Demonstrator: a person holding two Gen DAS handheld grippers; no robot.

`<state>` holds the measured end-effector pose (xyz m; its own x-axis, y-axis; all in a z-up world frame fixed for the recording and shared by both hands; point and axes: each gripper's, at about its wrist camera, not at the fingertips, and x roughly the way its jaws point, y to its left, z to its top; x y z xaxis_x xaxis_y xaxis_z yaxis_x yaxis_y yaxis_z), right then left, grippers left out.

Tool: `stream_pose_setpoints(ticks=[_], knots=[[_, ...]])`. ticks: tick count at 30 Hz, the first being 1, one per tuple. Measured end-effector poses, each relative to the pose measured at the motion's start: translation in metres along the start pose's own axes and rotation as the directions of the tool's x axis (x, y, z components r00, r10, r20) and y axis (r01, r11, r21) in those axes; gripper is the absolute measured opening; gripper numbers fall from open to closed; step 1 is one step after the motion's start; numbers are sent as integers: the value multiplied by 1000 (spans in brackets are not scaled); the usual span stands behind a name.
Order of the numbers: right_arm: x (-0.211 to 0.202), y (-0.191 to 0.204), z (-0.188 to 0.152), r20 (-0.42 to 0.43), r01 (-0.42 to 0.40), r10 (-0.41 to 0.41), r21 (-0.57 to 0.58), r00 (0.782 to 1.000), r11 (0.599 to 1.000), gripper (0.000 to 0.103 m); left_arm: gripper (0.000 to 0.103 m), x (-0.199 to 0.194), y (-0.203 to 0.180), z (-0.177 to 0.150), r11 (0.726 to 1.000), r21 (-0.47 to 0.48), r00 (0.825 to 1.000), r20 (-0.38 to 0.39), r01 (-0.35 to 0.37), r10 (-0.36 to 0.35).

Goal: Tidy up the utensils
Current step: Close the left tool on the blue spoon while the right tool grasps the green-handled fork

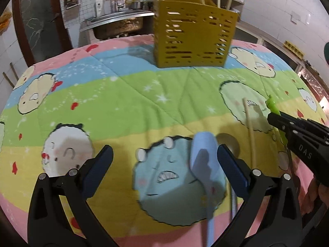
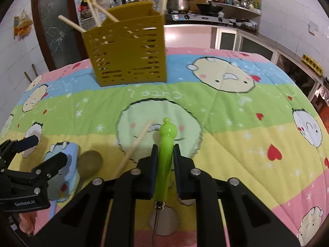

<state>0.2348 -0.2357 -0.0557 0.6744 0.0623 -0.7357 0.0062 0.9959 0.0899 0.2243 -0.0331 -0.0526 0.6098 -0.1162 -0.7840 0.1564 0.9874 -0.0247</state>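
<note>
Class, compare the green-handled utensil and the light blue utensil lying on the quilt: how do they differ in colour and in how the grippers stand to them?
The green-handled utensil is bright green; the light blue utensil is pale blue. The right gripper has its jaws shut on the green one; the left gripper stands open over the blue one. Both lie near the quilt's front edge.

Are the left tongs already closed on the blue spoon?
No. In the left wrist view the left tongs stand wide open, with the blue spoon lying on the quilt between the fingers, untouched.
</note>
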Motion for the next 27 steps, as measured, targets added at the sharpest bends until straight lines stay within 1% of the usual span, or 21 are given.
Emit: stream_pose_setpoints(ticks=[4,7,10,11,12,13,17,22,25,26,27], knots=[[2,-12,-4,-2,-5,5,29,1000,1000,15,97,5,-9,-2,1000,17,1000,-15,7,-6],[5,-16,-6,-4,-14,14,46,1000,999,15,92,6,-11,-2,1000,19,1000,-15,15,-14],[8,-17,-8,-3,-19,20,51,1000,998,15,83,9,-9,0,999,-3,999,-26,48,-48],[8,-18,-9,-3,-21,21,52,1000,998,15,76,11,-8,0,999,-7,998,-34,54,-54],[8,-18,-8,-2,-23,23,54,1000,998,15,72,14,-9,0,998,-7,997,-52,57,-58],[8,-18,-8,-1,-25,25,55,1000,998,15,72,16,-10,0,999,-3,997,-57,54,-54],[9,-19,-8,-9,-26,27,57,1000,998,15,63,15,-17,1,998,27,998,-53,48,-46],[13,-19,-6,-39,-18,20,50,999,999,15,56,19,-17,7,998,15,996,-65,63,-62],[17,-18,0,-71,-15,19,55,997,998,15,49,18,-18,8,997,17,995,-70,69,-68],[18,-18,1,-82,-15,19,54,996,998,15,44,18,-18,8,997,21,994,-72,80,-78],[20,-17,3,-90,-13,18,53,996,999,16,41,19,-19,8,996,24,994,-75,86,-84]])
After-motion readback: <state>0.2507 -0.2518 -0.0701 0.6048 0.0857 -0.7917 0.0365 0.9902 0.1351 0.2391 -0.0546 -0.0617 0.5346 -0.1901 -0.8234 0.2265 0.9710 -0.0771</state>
